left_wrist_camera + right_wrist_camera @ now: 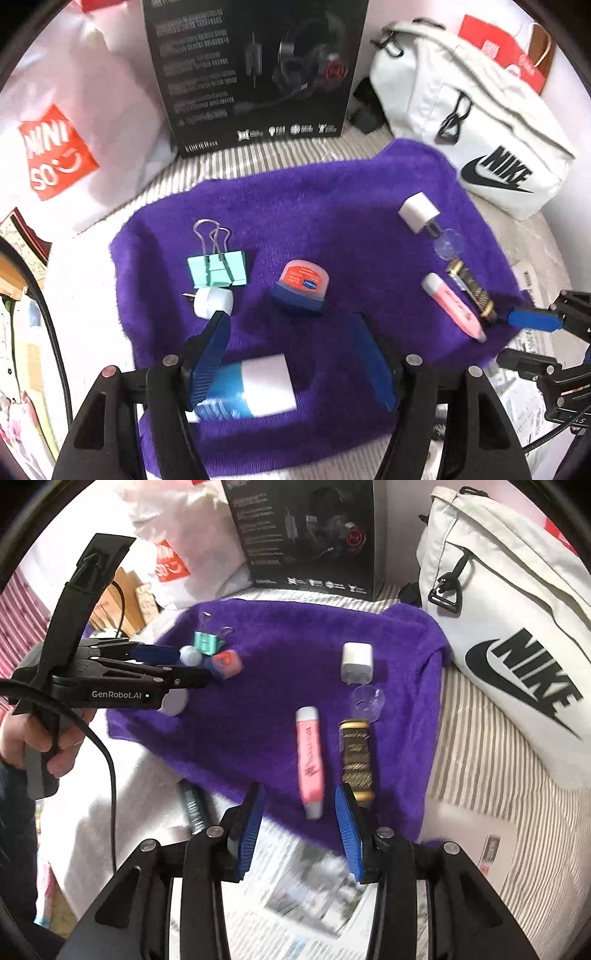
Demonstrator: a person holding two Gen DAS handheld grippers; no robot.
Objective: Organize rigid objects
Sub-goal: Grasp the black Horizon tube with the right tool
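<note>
On the purple towel point(332, 206), going left to right, lay a mint binder clip point(217, 271), a small white plug point(213, 302), a Vaseline tin point(301, 286), then a pink highlighter point(454, 304). The left gripper point(291, 347) gaped wide over a blue-and-white tube point(255, 387). The right gripper point(297, 812) stood wide around the highlighter's tip, at the towel's near edge.

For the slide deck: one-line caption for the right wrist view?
Open right gripper approaching pink highlighter on purple towel, left gripper across.

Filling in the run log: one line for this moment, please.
left gripper: open, over blue-white tube | right gripper: open, at pink highlighter | purple towel: items spread
</note>
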